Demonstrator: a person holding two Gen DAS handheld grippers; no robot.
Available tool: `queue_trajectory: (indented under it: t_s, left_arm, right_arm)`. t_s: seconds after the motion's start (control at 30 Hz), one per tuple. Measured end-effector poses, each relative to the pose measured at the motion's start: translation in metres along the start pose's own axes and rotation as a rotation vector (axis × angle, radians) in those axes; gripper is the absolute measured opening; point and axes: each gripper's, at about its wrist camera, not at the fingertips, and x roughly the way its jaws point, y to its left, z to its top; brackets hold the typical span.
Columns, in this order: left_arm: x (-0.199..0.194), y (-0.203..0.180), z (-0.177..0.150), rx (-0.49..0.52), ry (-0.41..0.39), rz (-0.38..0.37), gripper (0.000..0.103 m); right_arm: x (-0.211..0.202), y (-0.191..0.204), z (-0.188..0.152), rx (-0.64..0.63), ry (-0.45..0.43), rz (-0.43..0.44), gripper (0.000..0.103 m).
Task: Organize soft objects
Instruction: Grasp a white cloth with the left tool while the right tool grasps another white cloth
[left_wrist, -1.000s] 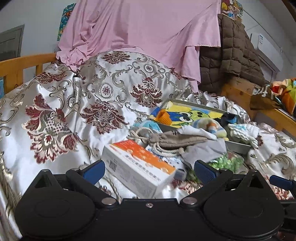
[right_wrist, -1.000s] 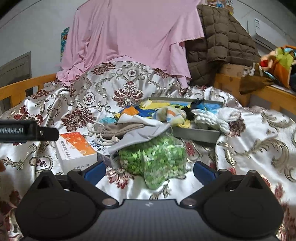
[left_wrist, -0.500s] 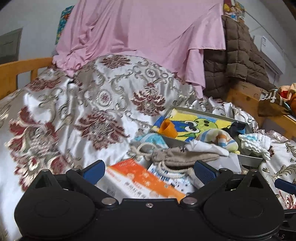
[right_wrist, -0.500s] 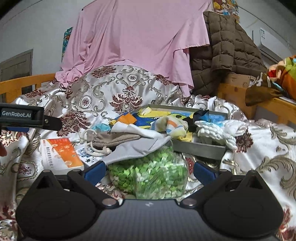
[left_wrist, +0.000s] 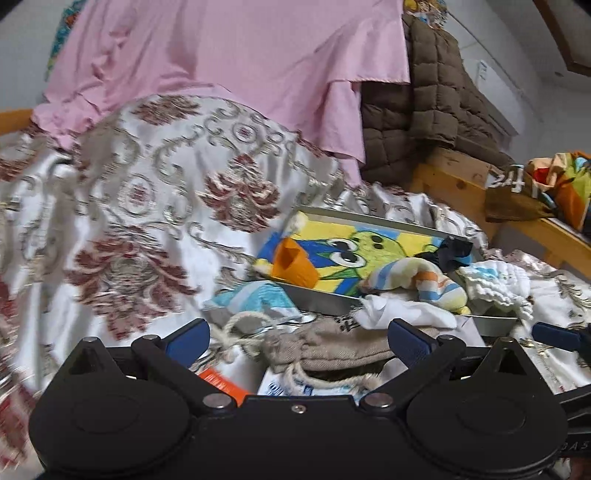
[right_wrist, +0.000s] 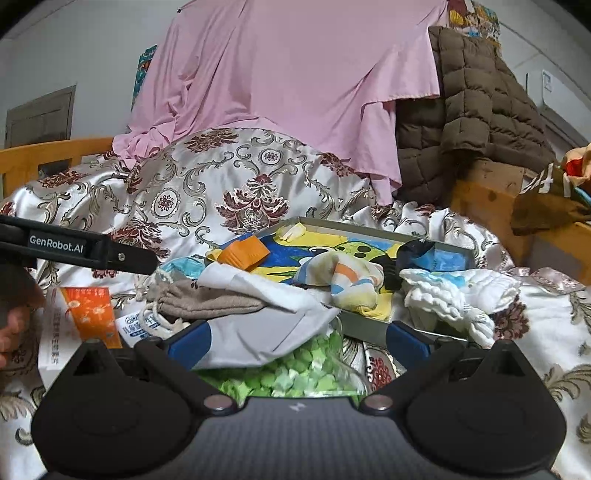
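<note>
A grey metal tray (left_wrist: 317, 300) (right_wrist: 369, 330) lies on the bed with a cartoon towel (left_wrist: 343, 251), a striped sock (left_wrist: 424, 280) (right_wrist: 347, 284) and a white cloth (right_wrist: 454, 295) in it. In front of the tray lie a beige drawstring pouch (left_wrist: 325, 347) (right_wrist: 207, 299), a white-grey cloth (right_wrist: 266, 325), a bag of green pieces (right_wrist: 295, 373) and an orange-white box (right_wrist: 85, 317). My left gripper (left_wrist: 297, 338) is open, straddling the pouch. My right gripper (right_wrist: 299, 338) is open over the grey cloth and green bag.
A patterned satin bedspread (right_wrist: 229, 184) covers the bed. A pink sheet (right_wrist: 295, 74) and a brown quilted jacket (right_wrist: 480, 122) hang behind. Wooden bed rails (right_wrist: 44, 155) stand left and right. A person's hand (right_wrist: 14, 325) shows at the left edge.
Both grippers have moved forward and down toward the pile. The pouch now sits between my left fingers, and the grey cloth and green bag are closer under my right.
</note>
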Motion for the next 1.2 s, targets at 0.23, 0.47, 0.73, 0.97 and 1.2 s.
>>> queue_trajectory:
  t_s: [0.23, 0.47, 0.73, 0.97, 1.2]
  left_arm:
    - [0.041, 0.006, 0.015, 0.058, 0.079, -0.202, 0.102]
    - [0.062, -0.001, 0.022, -0.005, 0.099, -0.361, 0.102]
    - [0.079, -0.020, 0.020, 0.036, 0.150, -0.423, 0.102]
    - [0.085, -0.027, 0.019, 0.036, 0.176, -0.460, 0.093]
    - [0.085, -0.028, 0.017, 0.030, 0.184, -0.454, 0.077]
  right_arm:
    - [0.020, -0.002, 0.009, -0.012, 0.035, 0.067, 0.103]
    - [0.037, 0.007, 0.012, -0.027, 0.064, 0.107, 0.103]
    - [0.048, 0.017, 0.008, -0.054, 0.092, 0.111, 0.102]
    - [0.046, 0.026, 0.004, -0.107, 0.077, 0.093, 0.098]
    - [0.042, 0.029, 0.004, -0.115, 0.067, 0.101, 0.090]
